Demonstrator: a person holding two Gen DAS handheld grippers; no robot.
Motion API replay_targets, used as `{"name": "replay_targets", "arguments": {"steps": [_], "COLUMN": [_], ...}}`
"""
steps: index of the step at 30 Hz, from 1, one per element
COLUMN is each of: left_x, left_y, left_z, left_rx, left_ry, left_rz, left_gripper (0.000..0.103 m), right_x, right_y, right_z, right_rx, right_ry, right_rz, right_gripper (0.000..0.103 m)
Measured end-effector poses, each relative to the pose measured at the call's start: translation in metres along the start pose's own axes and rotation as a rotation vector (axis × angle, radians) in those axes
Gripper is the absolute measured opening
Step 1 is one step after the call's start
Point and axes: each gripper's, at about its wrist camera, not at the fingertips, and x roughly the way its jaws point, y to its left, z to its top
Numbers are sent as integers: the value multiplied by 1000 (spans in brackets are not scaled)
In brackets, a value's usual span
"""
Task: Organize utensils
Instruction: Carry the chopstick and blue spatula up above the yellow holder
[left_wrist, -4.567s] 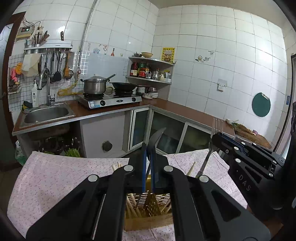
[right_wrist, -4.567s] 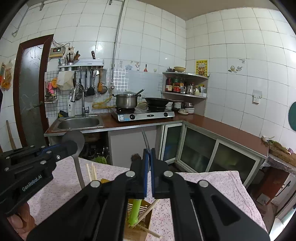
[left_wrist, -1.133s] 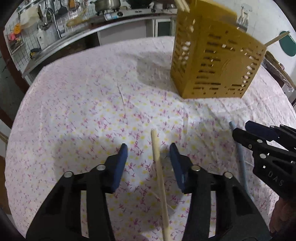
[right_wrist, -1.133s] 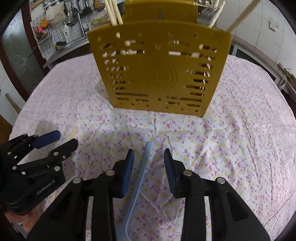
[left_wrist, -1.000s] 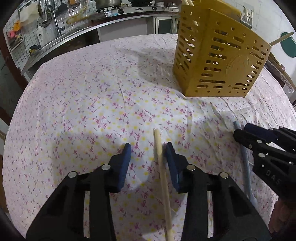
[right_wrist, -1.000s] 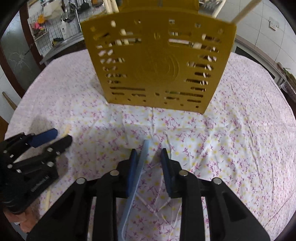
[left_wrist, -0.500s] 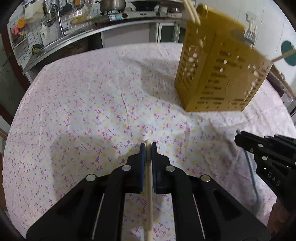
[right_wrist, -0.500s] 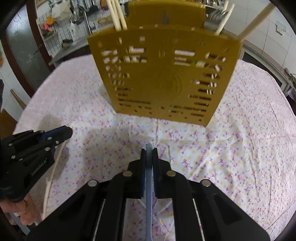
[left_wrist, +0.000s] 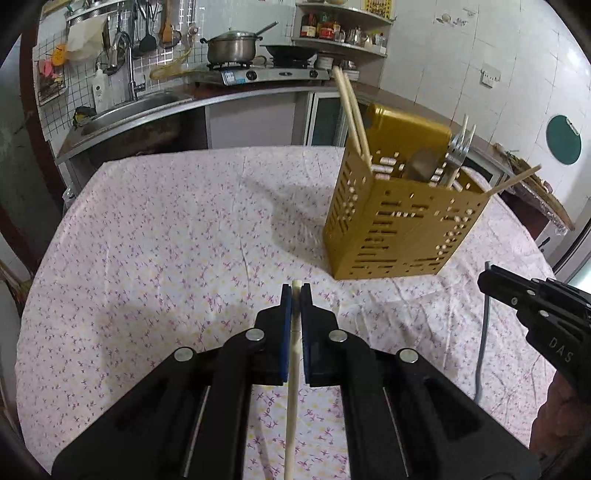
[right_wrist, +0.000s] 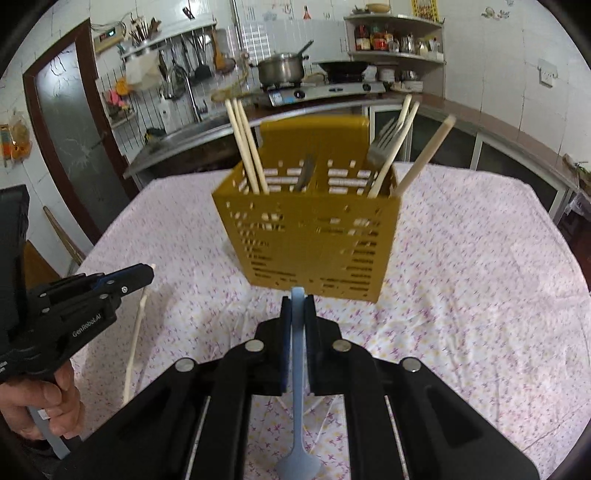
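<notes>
My left gripper (left_wrist: 295, 291) is shut on a pale wooden chopstick (left_wrist: 291, 406), which hangs down toward the camera above the flowered cloth. My right gripper (right_wrist: 297, 299) is shut on the handle of a light blue spoon (right_wrist: 297, 369), its bowl hanging low near the frame's bottom. A yellow slotted utensil holder (right_wrist: 310, 236) stands ahead of both grippers, also seen as the holder (left_wrist: 399, 225) at right in the left wrist view. It holds chopsticks (right_wrist: 245, 147), a metal fork (right_wrist: 380, 147) and a wooden utensil. Each gripper shows in the other's view: left gripper (right_wrist: 147, 273), right gripper (left_wrist: 484, 282).
The table wears a white cloth with pink flowers (left_wrist: 166, 229). Behind it runs a kitchen counter with a sink (left_wrist: 125, 110), a stove with a pot (left_wrist: 232, 48) and a corner shelf. A person's hand (right_wrist: 40, 406) grips the left tool. A dark door (right_wrist: 70, 122) stands at left.
Both grippers closed, the left on the chopstick and the right on the blue spoon, then lifted them off the cloth. The holder now sits lower and farther in both views.
</notes>
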Motion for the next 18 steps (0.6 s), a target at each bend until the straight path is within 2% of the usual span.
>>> {"name": "replay_targets", "arguments": {"steps": [11,18], "left_x": [-61,-80], "left_y": [-14,-23], "left_z": [23,28], "left_rx": [11,25], "left_ry": [-141,-186], "left_rz": [0,4], "left_gripper": [3,3], "right_x": [-44,-67], "right_y": [-7,-11], "right_z": [16,21], "right_rx": [-17,-34], "right_ry": [-104,-151], "right_rz": [-3,-5], "right_gripper": [7,7]}}
